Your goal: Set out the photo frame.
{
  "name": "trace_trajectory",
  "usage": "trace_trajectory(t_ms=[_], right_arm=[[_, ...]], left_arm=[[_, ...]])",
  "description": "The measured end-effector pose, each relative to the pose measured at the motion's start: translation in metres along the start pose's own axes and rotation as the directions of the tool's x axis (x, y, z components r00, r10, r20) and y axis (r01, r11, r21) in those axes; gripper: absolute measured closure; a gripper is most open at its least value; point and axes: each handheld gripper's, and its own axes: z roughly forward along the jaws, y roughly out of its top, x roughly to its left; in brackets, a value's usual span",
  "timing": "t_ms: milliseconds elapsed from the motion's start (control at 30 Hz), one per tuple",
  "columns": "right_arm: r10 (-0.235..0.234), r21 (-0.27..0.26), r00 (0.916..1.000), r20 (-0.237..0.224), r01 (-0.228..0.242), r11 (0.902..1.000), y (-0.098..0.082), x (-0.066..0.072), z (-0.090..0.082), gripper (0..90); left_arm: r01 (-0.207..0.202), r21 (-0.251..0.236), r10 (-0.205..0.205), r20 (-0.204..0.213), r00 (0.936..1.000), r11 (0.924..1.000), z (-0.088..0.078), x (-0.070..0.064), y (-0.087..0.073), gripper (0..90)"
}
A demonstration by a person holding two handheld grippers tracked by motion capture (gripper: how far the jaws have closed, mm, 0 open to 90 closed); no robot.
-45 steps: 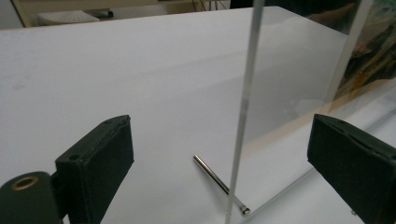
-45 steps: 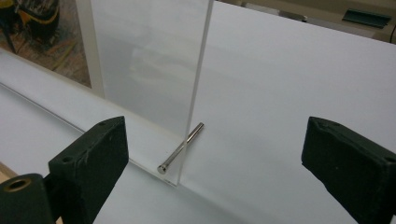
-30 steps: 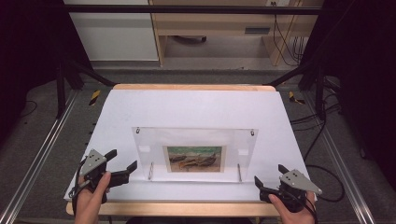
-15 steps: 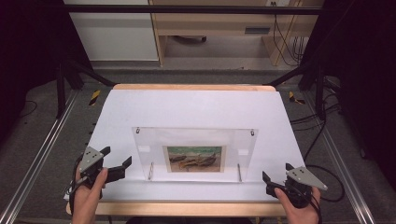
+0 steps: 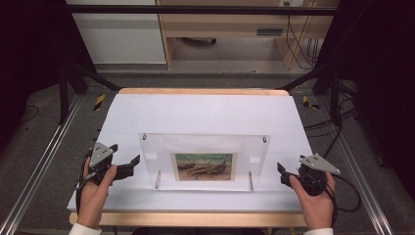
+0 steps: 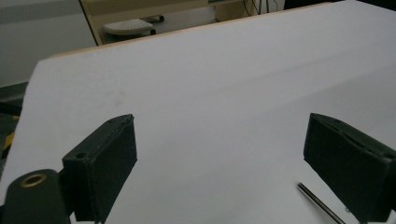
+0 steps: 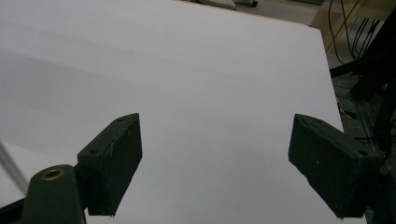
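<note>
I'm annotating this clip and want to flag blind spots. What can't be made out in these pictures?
- The picture inside the clear frame: too small in the high view to tell its subject.
- The metal pin in the left gripper view: cut off by the bottom edge.
- The right gripper jaws in the high view: partly hidden by the hand.

The bench [image 5: 205,112] is covered in a plain white sheet, with its wooden edge [image 5: 195,219] showing along the near side and again along the far side. A metal rail [image 5: 39,166] runs down the grey floor [image 5: 205,78] on the left and another rail [image 5: 362,186] on the right. Just past each far corner of the bench there is a yellow-and-black striped mark [image 5: 99,102], the second [image 5: 310,102] on the right. Against the back wall stand a white cabinet [image 5: 117,34] and, beside it, a pale wooden unit [image 5: 230,24] with black cables [image 5: 296,39] hanging at its right end. A dark bar [image 5: 205,10] crosses overhead.
</note>
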Motion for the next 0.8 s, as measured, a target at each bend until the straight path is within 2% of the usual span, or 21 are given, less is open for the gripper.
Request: trace_trajectory(t_ms=[67, 167, 433, 533, 667, 800], right_arm=[[0.007, 0.003, 1.0000, 0.002, -0.007, 1.0000, 0.003, -0.002, 0.007, 18.4], [0.015, 0.005, 0.9999, 0.009, -0.015, 0.9999, 0.007, -0.006, 0.017, 18.7], [0.027, 0.034, 0.9996, 0.004, -0.027, 0.9990, 0.015, -0.012, 0.038, 19.0], [0.048, 0.032, 0.9989, -0.004, -0.048, 0.9984, 0.017, -0.014, 0.044, 19.0], [0.066, 0.045, 0.9977, -0.017, -0.065, 0.9969, 0.017, -0.016, 0.054, 18.9], [0.097, 0.057, 0.9950, -0.026, -0.095, 0.9938, 0.018, -0.016, 0.064, 18.9]], left_arm=[[0.013, -0.006, -0.013, -0.009, 0.9999, 0.9999, 0.005, 0.004, 0.002, 9.2], [0.006, -0.006, -0.007, -0.030, 0.9995, 1.0000, 0.013, 0.011, 0.007, 9.8], [0.004, 0.000, -0.004, -0.032, 0.9995, 1.0000, 0.033, 0.020, 0.014, 10.0], [0.006, 0.011, -0.006, -0.018, 0.9998, 0.9999, 0.041, 0.022, 0.011, 9.8], [0.012, 0.034, -0.011, -0.018, 0.9998, 0.9994, 0.049, 0.023, 0.008, 9.3], [0.015, 0.057, -0.016, 0.019, 0.9997, 0.9983, 0.056, 0.026, 0.005, 7.6]])
